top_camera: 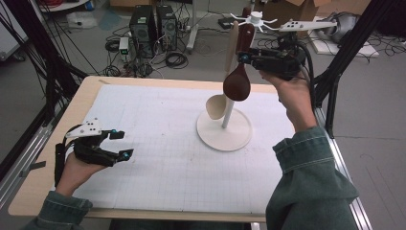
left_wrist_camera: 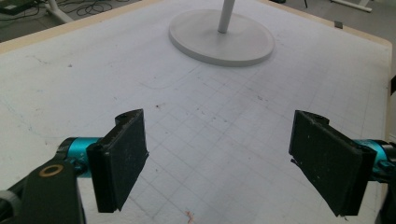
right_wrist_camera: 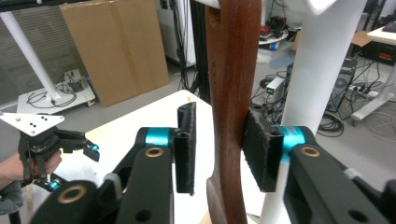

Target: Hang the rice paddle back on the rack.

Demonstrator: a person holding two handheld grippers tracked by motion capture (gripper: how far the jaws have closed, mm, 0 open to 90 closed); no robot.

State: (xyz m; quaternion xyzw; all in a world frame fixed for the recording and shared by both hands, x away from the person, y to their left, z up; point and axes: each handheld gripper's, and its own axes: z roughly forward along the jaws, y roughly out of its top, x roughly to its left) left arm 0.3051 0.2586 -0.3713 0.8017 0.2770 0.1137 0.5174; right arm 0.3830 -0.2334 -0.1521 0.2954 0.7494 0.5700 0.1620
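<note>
Around left gripper [top_camera: 119, 143], open mat [top_camera: 158, 167].

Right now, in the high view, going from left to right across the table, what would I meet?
Left gripper, open and empty → pale wooden spoon hanging on the white round-based stand → dark brown wooden spoon → right gripper at the dark spoon's handle.

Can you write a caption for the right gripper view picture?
Right gripper, jaws slightly apart, around the dark wooden spoon hanging beside the white stand.
</note>
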